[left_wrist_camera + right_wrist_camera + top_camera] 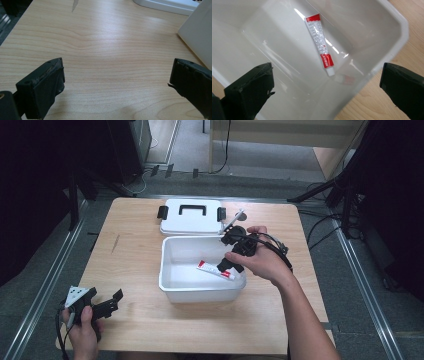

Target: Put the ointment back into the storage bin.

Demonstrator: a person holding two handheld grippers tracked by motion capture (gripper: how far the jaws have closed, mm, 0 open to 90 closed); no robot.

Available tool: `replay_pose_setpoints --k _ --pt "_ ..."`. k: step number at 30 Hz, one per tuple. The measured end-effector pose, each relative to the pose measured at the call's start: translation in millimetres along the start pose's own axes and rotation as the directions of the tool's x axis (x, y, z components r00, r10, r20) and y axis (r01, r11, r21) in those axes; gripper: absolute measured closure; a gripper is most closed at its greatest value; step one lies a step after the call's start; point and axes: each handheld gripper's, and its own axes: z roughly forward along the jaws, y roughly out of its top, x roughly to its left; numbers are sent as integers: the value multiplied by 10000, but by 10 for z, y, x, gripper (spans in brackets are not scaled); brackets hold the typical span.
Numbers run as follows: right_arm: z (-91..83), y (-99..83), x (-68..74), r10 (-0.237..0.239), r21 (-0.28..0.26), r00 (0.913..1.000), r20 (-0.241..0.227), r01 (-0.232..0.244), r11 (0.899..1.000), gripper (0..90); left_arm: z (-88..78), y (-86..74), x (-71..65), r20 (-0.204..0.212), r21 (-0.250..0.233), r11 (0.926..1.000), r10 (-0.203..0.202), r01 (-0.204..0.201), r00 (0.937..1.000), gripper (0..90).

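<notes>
Basically a small red-and-white tube [319,41] lies flat on the floor of the white bin [403,30], white cap end nearest the right gripper [325,87], which hangs over the bin with jaws spread wide and nothing between them; tube sits ahead of and between the fingertips, a bit toward the far side. Left gripper [112,82] is also spread and empty, low over the bare wood table [105,42], with the bin wall just off its right finger [192,82]. Likely handling: light, soft-walled, squashes if pinched hard, glossy so may slip; best guess is to grip across the mid-body or near the stiffer cap shoulder, jaws turned square to its long axis. Glossy bin floor throws glare and a faint reflection by the cap. Hard to read: tube print is too small. In the high view the right hand [262,260] covers part of the bin's right rim, and the lid [192,217] lies behind the bin, latch details unclear.
</notes>
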Motion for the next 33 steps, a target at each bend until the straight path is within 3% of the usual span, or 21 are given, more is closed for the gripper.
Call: replay_pose_setpoints --k 4,15,22,33 --pt "-85 -186 -110 246 -263 9995 178 -241 9994 0 -1 -2 -3 -41 -27 10000 -5 5 10000 1" --pt "-109 -620 -357 880 -575 9953 398 -856 9947 0 -7 -4 4 -45 -90 9999 -104 104 9999 1" --pt "-52 -980 -560 1508 -908 9869 579 -1452 9852 4 -6 -4 1 -63 -81 9999 -63 63 10000 1" --pt "60 -1380 -751 2239 -1269 9726 622 -2148 9684 15 -7 -4 2 -59 -93 9999 -93 93 9999 1"
